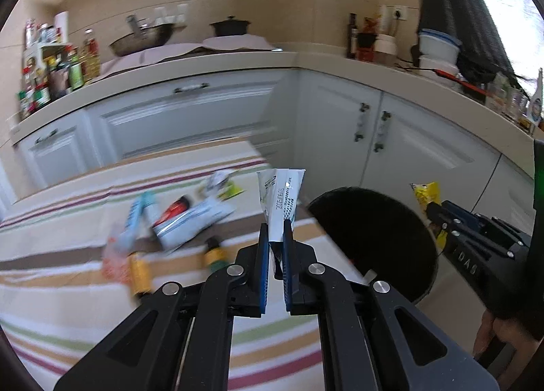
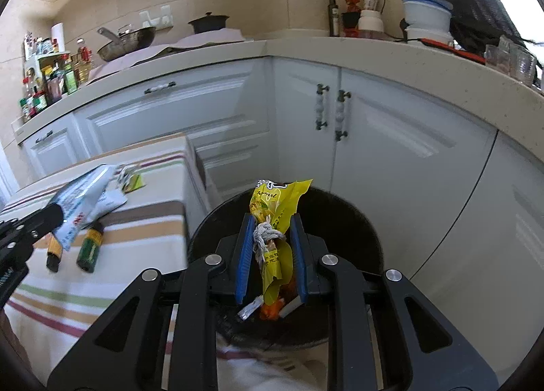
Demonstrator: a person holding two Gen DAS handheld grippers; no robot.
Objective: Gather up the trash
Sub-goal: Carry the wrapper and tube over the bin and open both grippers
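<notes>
The room is a kitchen with white cupboards, a pale counter along the wall, and bottles and jars stacked at the far left. In front of the cupboards stands a worktop [image 1: 68, 289] covered by a striped cloth, and this is where the trash lies. Going from left to right on it, there is a blurry red and white wrapper [image 1: 115, 258], a small yellow bottle [image 1: 139, 272] lying on its side, a big white and blue pouch [image 1: 190, 217] with a red patch, a small green bottle [image 1: 214, 251] just beside the pouch, and a little crumpled wrapper [image 1: 221, 183] with a yellow-green bit farther back. These pieces are not yet picked up. Next comes the left hand-held gripper [image 1: 275, 238]. Its blue pads are squeezed close together on a thin white packet [image 1: 280, 200] with small print and a date on it. The packet stands up straight and flat between the pads, likely so it will not slip while it is carried over. To the right, beside the worktop's edge, is a round black bin [image 2: 357, 221] on the floor, low and open so trash can drop in. The right hand-held gripper [image 2: 270, 248] hangs right over the bin's mouth. Its pads sit a little apart, pressing a scrunched yellow snack bag [image 2: 272, 207] with a twist of whitish paper in the middle. The bag looks crinkly and soft. It is likely ready to be let go into the bin.
</notes>
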